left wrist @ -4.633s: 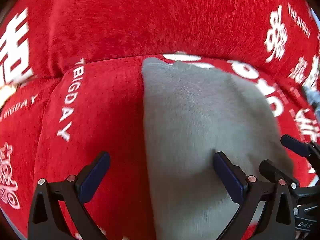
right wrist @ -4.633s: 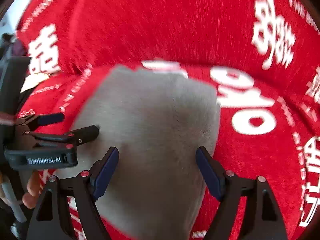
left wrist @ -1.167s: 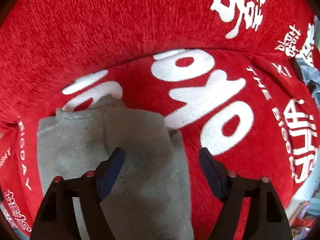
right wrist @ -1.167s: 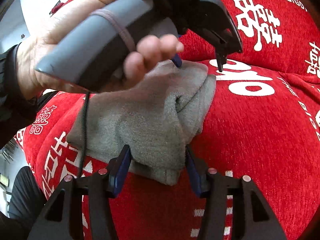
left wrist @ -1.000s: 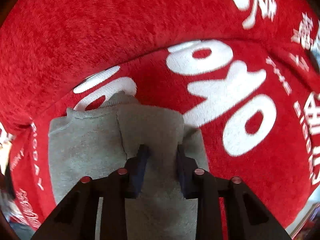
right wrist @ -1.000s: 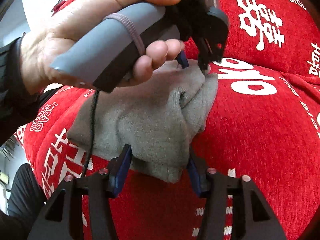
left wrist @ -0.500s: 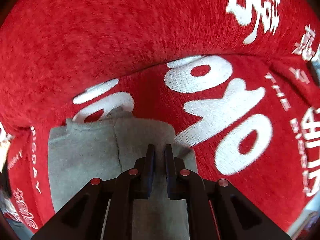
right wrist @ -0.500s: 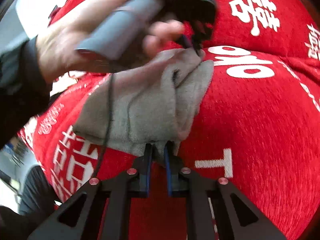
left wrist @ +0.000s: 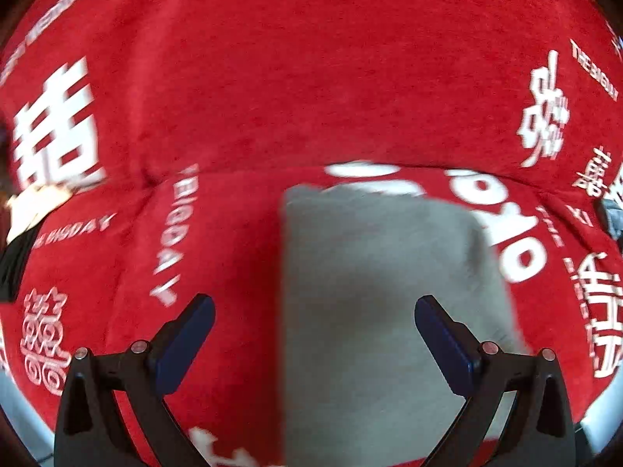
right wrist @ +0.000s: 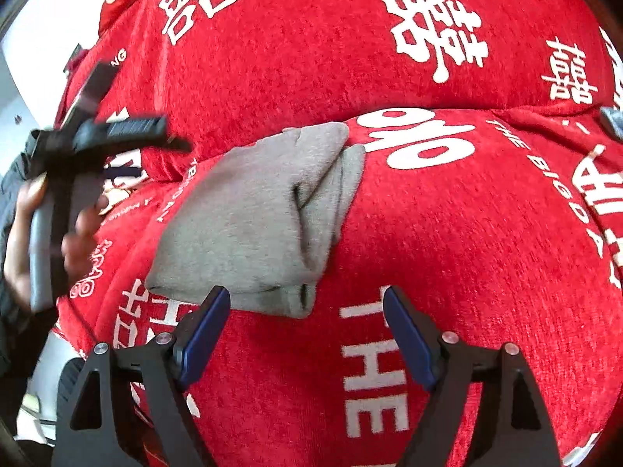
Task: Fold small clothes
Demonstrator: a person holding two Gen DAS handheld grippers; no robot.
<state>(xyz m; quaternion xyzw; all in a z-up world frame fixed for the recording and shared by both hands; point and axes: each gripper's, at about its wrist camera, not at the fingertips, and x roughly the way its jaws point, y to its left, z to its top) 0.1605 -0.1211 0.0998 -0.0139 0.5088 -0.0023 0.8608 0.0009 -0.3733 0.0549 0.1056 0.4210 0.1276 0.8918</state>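
A small grey garment lies folded on the red sofa seat, with a doubled flap along its right side. My right gripper hovers at its near corner. Its jaws are opening, the corner lies in the gap, and neither pad presses on it. In the left wrist view the same garment fills the lower middle. My left gripper hangs above its left edge, jaws opening wide and holding nothing. The right wrist view shows the left gripper blurred at the far left, held in a hand.
The sofa cover is red plush with white characters, and its backrest rises just behind the garment. A grey-blue item sits at the far right of the seat. A pale floor shows past the seat's left edge.
Half a second ago both grippers were shut on the grey garment. Both have let go and opened. The left gripper has swung away to the left; the garment lies folded.
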